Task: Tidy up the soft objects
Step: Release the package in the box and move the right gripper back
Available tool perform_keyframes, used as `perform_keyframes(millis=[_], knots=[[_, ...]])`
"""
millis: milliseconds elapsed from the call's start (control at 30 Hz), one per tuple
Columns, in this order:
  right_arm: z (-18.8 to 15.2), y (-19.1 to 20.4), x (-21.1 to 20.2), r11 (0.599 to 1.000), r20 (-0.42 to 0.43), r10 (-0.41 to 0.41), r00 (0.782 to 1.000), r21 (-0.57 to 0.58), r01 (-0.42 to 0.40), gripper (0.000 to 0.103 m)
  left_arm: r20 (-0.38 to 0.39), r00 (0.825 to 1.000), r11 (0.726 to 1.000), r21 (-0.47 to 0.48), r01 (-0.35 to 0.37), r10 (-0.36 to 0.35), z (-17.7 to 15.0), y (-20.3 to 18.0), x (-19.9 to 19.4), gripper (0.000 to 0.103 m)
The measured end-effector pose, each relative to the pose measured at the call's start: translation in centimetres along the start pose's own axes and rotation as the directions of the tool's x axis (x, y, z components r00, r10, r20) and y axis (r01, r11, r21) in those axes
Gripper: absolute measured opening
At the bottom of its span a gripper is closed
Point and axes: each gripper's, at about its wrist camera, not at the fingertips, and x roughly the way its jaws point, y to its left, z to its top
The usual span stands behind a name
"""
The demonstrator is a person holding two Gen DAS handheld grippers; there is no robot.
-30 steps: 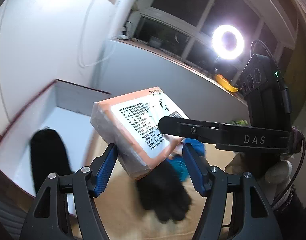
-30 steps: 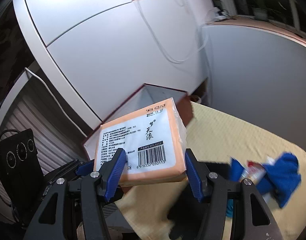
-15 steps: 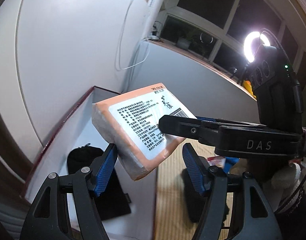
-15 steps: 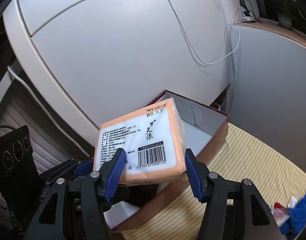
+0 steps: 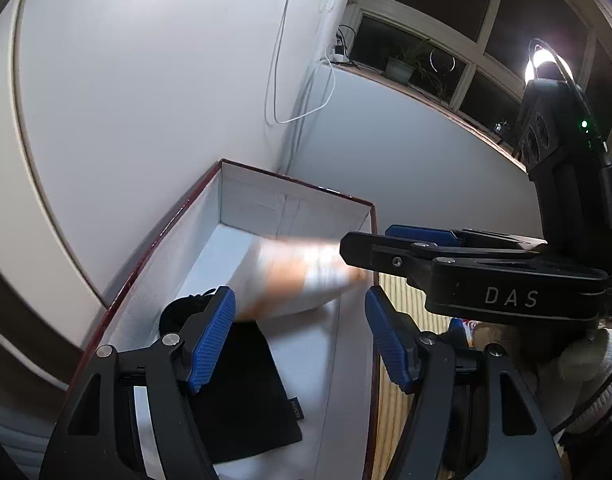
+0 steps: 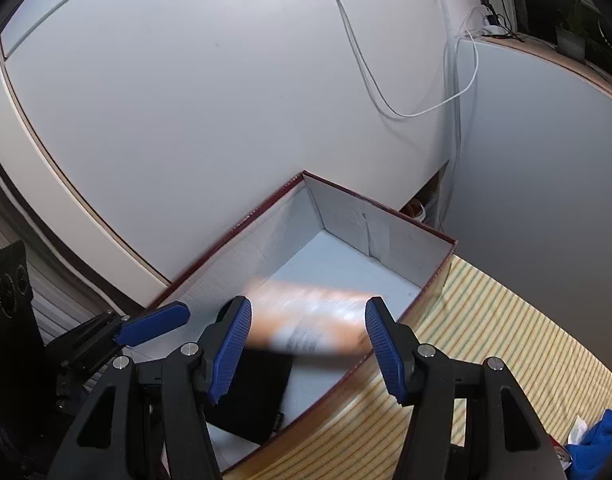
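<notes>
The open white-lined cardboard box with dark red rim (image 6: 440, 240) stands at the striped mat's far edge against the wall. A flat black fabric pouch (image 5: 242, 396) lies at its near end. The orange-and-white wrapped tissue pack (image 6: 310, 326), motion-blurred, sits unheld over the box's middle, long axis crosswise, between the right gripper (image 6: 308, 344) fingers, spread wide. Left gripper (image 5: 300, 336) likewise wide, empty.

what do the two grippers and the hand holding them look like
Both grippers are black plastic with ribbed blue pads on the fingers and silver screw heads at the finger joints. In the left wrist view, the left gripper is in front and the right gripper shows from the side, marked DAS in pale letters, with a black camera block with a green light, a thin black cable, and a white knitted glove on the hand.
</notes>
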Motion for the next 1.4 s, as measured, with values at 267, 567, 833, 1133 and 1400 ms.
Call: perform_keyframes(millis=[267,567,833,1133,1400], knots=[[-1.0,-0.6,-2.3,1.000,0.021,-0.006,1.000,0.010,0.006,0.056,0.038,0.999,1.000,0.002,0.000,0.000,-0.2,-0.1,-2.1,0.066],[-4.9,-2.5,-7.5,0.999,0.053,-0.014,0.999,0.041,0.012,0.057,0.065,0.996,0.998,0.022,0.065,-0.067,-1.8,-2.5,-4.7,0.068],[-11.0,-6.6,-13.4,0.989,0.078,-0.007,0.997,0.150,-0.004,0.059,0.030,0.987,0.986,0.053,0.155,-0.157,-4.9,-6.1,-5.3,0.068],[-18.5,-9.8,-16.8,0.968,0.047,-0.012,0.999,0.250,0.000,0.060,-0.085,0.964,0.962,0.086,0.259,-0.252,-9.3,-10.4,-3.5,0.068],[-23.1,-12.0,-15.8,0.946,-0.013,-0.004,1.000,0.323,0.008,0.060,-0.192,0.937,0.948,0.077,0.310,-0.291,-12.5,-12.1,-0.5,0.068]])
